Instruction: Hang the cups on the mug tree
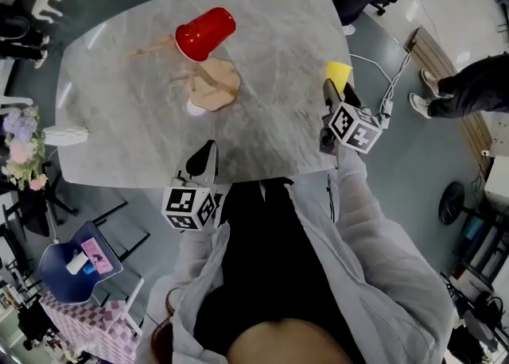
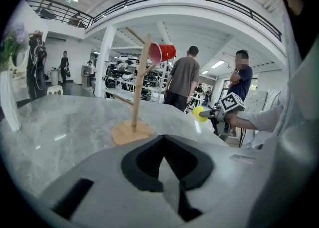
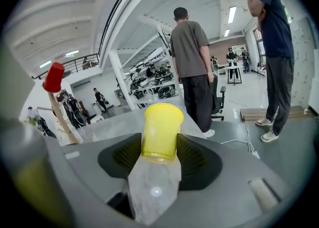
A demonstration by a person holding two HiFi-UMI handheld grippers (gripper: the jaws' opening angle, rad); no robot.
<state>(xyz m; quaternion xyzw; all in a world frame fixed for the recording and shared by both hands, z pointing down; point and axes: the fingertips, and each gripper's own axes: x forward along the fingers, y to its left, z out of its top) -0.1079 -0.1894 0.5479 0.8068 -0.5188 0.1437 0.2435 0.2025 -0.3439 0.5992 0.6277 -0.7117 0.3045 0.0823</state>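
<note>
We find the right tool closed on the yellow cup, its pads meeting the cup's lower wall on both sides. The cup stands upright, mouth up, near the right-hand edge of the table. The left tool is closed and empty, held low over the near edge of the table and pointed towards the mug tree. The mug tree stands mid-table, well apart from the yellow cup, and already carries the red cup mouth-down on one upper branch. We judge the step in hand to be taking up the yellow cup. The wall looks thin, so the grip should be only firm enough to hold, or it may buckle. The cup should be lifted straight before it is carried across, since it sits close to the edge. It will then need turning mouth-down over a free branch; bare branches show on the side away from the red cup. The tree looks light, and a push on a branch may tip it, so the left tool could steady the base. A small pale object lies against the base; we cannot identify it. A white item sits at the far left edge, clear of the route. Off the table, a cable lies on the floor and two people stand beyond the right side.
</note>
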